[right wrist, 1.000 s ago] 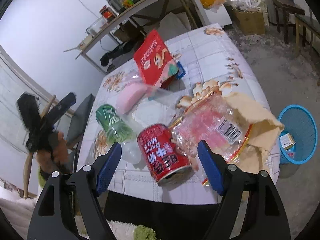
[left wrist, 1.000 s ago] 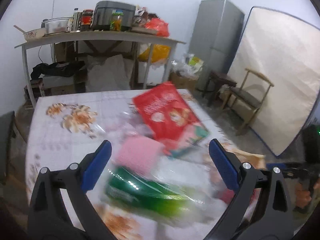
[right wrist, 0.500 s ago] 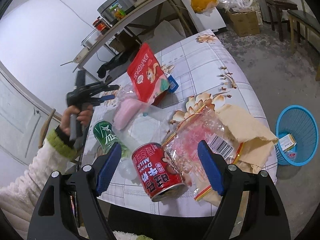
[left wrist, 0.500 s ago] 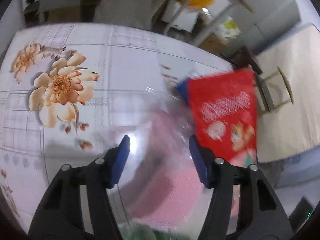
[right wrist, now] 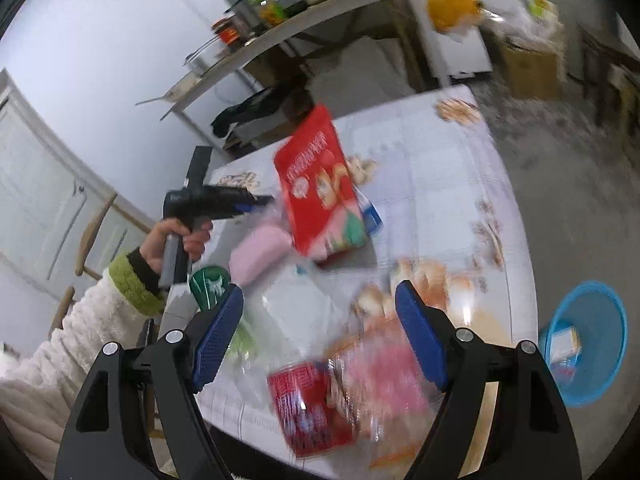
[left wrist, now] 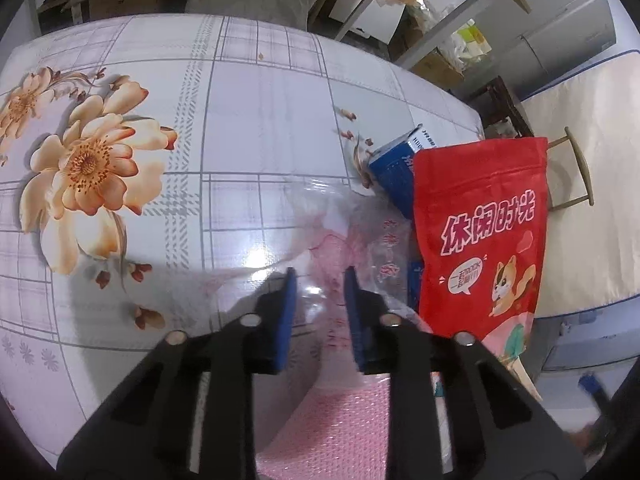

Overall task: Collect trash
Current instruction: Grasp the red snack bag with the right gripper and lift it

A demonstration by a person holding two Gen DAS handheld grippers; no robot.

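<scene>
- Left gripper [left wrist: 318, 304] has just been closing; jaws now narrow, with the clear plastic wrapper [left wrist: 340, 232] and its pink bubble wrap [left wrist: 340, 420] between the pads, though an actual pinch is hard to tell.
- Wrapper lies mid-table, beside the red snack bag [left wrist: 480, 232].
- Right gripper [right wrist: 320, 340] stands wide open and empty above the near edge, over the red can [right wrist: 308, 408].
- Left hand [right wrist: 180, 240] angles its gripper downward.

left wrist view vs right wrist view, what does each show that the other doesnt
Only the left wrist view shows the clear plastic wrapper between the left gripper's fingers, which have just been closing.

Only the right wrist view shows the red can, the green bottle, the blue basket on the floor, and the hand holding the left gripper.

Both show the red snack bag, the pink foam piece and the floral table.
</scene>
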